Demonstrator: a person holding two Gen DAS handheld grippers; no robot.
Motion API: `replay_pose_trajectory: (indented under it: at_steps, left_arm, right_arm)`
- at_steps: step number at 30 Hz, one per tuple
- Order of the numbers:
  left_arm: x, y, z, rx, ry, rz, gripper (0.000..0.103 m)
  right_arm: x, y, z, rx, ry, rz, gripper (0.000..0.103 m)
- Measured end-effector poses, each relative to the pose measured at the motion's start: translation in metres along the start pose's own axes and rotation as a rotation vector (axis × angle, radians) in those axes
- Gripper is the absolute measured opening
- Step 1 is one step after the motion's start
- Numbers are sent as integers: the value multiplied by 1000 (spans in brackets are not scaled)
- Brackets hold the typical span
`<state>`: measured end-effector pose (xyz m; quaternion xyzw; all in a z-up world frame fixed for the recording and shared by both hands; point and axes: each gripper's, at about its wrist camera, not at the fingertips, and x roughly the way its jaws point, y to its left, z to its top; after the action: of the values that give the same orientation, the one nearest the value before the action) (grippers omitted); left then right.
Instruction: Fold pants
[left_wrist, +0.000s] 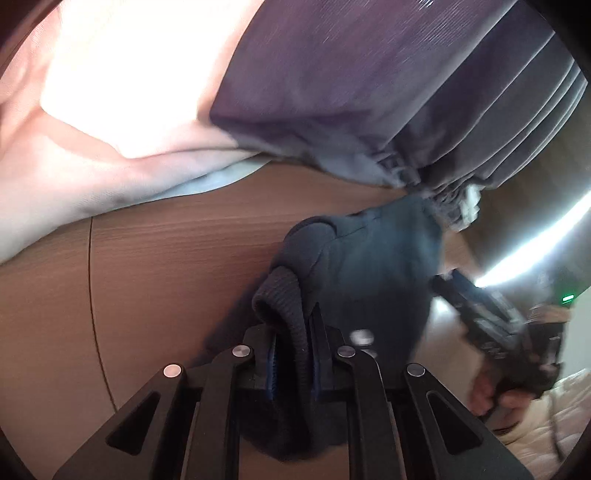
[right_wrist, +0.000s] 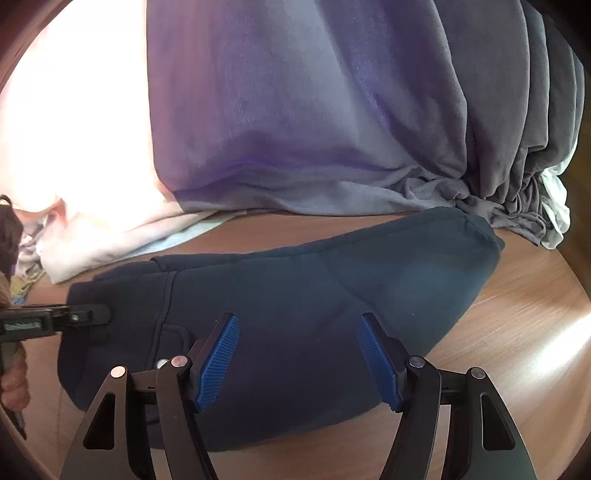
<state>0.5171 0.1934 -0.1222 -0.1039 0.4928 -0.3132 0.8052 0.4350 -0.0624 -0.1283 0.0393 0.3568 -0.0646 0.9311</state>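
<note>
The dark navy pants (right_wrist: 314, 295) lie folded in a bundle on the wooden table (right_wrist: 517, 332). In the left wrist view my left gripper (left_wrist: 291, 354) is shut on a ribbed edge of the pants (left_wrist: 369, 266), which rise from the jaws. In the right wrist view the left gripper (right_wrist: 99, 315) grips the bundle's left end. My right gripper (right_wrist: 297, 354) is open, its blue pads (right_wrist: 218, 362) spread just above the middle of the pants and holding nothing. It also shows, blurred, at the right of the left wrist view (left_wrist: 439, 282).
A stack of grey and purple folded clothes (right_wrist: 332, 110) lies behind the pants, touching their far right end. A pale pink and white cloth (right_wrist: 74, 129) lies at the back left. Bare wood table (left_wrist: 147, 277) shows left of the pants.
</note>
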Motion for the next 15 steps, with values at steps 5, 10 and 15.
replay_pose_trajectory:
  at_steps: [5,10,15]
  left_arm:
    - [-25,-20,-14,-77,9,3,15]
    - [-35,-14,-27,-145,36,43,15]
    - [-27,14,-42,-222,76,116,15]
  right_arm:
    - [-14,-9,3,13,-42,26,67]
    - [-15,-6,16,-7,-65,85,67]
    - [-11,7,20,-56,-79,90,67]
